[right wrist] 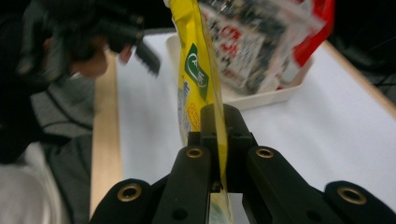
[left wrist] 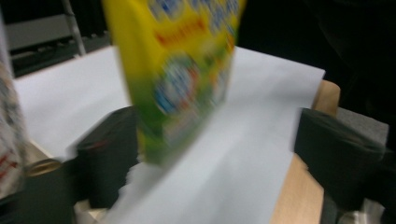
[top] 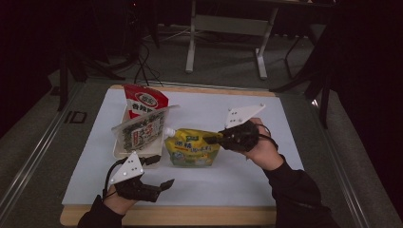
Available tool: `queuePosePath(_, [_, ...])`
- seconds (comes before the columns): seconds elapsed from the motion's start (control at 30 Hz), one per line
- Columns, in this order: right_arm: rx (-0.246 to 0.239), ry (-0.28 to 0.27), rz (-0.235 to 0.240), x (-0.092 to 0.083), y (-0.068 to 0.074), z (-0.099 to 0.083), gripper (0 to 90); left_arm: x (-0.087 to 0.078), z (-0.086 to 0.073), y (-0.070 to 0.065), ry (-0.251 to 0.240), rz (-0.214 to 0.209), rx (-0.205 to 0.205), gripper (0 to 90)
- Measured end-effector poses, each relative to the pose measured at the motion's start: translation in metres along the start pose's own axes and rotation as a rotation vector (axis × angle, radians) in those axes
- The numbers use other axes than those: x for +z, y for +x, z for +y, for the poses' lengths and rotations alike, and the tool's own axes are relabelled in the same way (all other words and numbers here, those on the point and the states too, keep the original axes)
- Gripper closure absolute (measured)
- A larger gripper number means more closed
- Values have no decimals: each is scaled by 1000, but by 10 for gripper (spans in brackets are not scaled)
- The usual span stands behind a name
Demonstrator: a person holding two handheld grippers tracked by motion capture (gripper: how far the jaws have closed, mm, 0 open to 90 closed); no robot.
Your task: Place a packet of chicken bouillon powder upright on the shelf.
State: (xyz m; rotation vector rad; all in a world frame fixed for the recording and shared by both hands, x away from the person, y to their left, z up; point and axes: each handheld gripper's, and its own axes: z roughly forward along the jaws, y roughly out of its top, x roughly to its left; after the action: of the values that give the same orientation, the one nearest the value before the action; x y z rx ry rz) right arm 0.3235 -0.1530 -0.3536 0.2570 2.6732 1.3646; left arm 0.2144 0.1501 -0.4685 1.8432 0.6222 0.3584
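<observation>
A yellow spouted pouch (top: 192, 148) hangs over the middle of the white sheet. My right gripper (top: 212, 138) is shut on its upper right edge. In the right gripper view the two jaws (right wrist: 219, 121) pinch the thin yellow pouch (right wrist: 194, 70) edge-on. My left gripper (top: 160, 172) stands open near the front left of the sheet, apart from the pouch. In the left gripper view its jaws (left wrist: 217, 126) are spread wide, with the blurred pouch (left wrist: 182, 79) ahead of them; the pouch's lower end looks lifted off the sheet.
A white tray (top: 121, 151) at the left holds a red pouch (top: 147, 99) and a clear printed pouch (top: 142, 129) leaning across it. The white sheet (top: 247, 180) covers a wooden board. Table legs and cables stand on the floor beyond.
</observation>
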Motion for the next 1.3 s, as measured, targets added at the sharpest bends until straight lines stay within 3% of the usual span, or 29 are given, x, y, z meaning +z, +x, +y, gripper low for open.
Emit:
queuePosePath(0.1, [-1, -25, -13, 1, -3, 8, 900, 6, -9, -4, 15, -36, -23, 19])
queuePosePath(0.3, [-10, -40, -11, 11, -7, 22, 900, 18, -21, -13, 27, -66, -14, 19])
queuePosePath(0.47, [-34, -33, -11, 26, -7, 33, 900, 23, -25, -18, 46, -69, 24, 20])
queuePosePath(0.93, [-48, -96, 19, 59, -7, 54, 900, 28, -45, -28, 85, -83, 12, 19])
queuePosePath(1.07, [-46, -119, 30, 69, -6, 60, 900, 33, -49, -29, 95, -104, 12, 19])
queuePosePath(1.3, [-63, -121, 59, 94, -1, 67, 900, 37, -52, -30, 109, -114, 23, 20])
